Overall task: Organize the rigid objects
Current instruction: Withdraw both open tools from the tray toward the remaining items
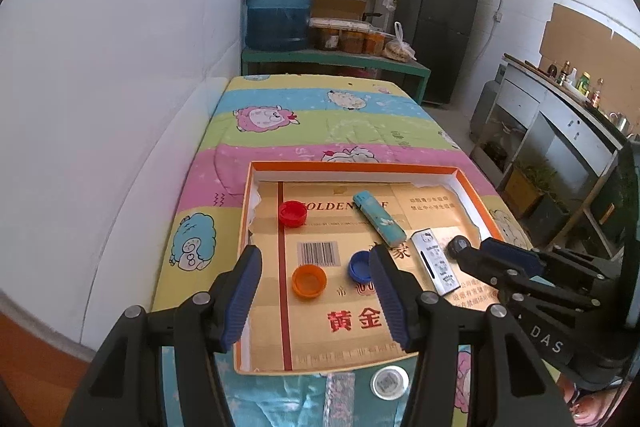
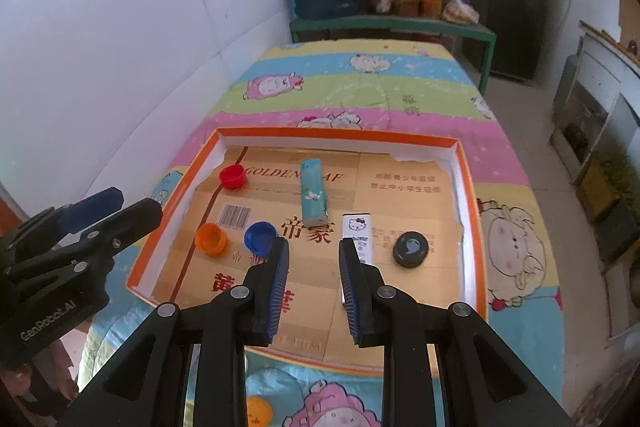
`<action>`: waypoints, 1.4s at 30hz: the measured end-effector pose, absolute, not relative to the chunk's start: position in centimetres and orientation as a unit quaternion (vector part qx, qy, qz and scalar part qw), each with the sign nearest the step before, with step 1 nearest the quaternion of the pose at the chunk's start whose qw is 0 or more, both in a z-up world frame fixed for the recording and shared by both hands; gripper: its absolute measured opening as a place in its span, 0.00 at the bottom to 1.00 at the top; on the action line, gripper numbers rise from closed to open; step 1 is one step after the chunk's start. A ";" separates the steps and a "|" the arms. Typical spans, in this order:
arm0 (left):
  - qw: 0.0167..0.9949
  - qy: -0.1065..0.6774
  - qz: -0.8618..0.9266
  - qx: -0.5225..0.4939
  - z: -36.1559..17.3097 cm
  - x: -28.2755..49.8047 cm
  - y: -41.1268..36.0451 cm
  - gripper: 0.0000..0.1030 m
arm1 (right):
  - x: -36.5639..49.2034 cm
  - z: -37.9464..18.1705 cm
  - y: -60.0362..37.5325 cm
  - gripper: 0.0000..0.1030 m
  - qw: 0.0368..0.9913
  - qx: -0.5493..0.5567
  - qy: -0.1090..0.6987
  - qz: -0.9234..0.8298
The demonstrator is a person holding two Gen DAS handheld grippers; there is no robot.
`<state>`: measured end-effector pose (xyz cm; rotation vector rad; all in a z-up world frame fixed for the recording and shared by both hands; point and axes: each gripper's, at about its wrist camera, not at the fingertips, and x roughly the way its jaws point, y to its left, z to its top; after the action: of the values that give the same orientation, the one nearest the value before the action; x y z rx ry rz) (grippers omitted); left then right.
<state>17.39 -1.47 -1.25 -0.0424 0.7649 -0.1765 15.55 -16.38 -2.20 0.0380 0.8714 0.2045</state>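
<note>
Shallow cardboard tray (image 1: 476, 195) with orange rim and white inner walls, floored with glossy gold printed card bearing a barcode and red characters. Inside: three round ribbed plastic caps, red cap (image 1: 293, 213) toward the far left, orange cap (image 1: 308, 281) and blue cap (image 1: 361, 266) nearer, both mouth up; a slim teal lighter (image 1: 380, 221) with a flower print lying slantwise near the middle; a flat white lighter (image 2: 358, 229) with a cartoon cat just beside a squat black cap (image 2: 411, 249) at the right. Outside the near rim, a clear round lid (image 1: 389, 381) on the cloth.

Left tongs (image 1: 316, 301) released, ribbed blue pads wide apart above the orange and blue caps, grasping nothing. Right tongs (image 2: 314, 287) drawn nearly together, a narrow gap left, nothing between the pads.

Bench draped in a soft quilted cloth (image 1: 280, 131), pastel stripes with cartoon sheep. Smooth white wall at the left; behind, a blue water jug (image 1: 279, 7), metal shelving with jars and pots, a dark fridge (image 1: 440, 23).
</note>
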 end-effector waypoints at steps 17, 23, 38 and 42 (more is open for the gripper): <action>0.930 0.352 -0.101 -0.023 0.2 12.6 -1.4 0.54 | 9.2 -0.7 -15.8 0.25 0.912 0.021 0.396 0.104; 0.933 0.346 -0.098 -0.022 0.4 11.2 -1.1 0.54 | 7.3 -1.0 -15.5 0.25 0.913 0.022 0.393 0.109; 0.933 0.347 -0.095 -0.027 -0.8 8.0 -0.2 0.54 | 3.6 -3.1 -17.4 0.25 0.912 0.030 0.396 0.101; 0.931 0.351 -0.096 -0.027 -1.6 7.4 -0.1 0.54 | 3.0 -4.0 -17.6 0.25 0.908 0.032 0.406 0.101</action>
<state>7.42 -0.13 -1.60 -0.0563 0.7179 -0.1957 3.05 -17.61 -4.01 0.0667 0.8388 0.2082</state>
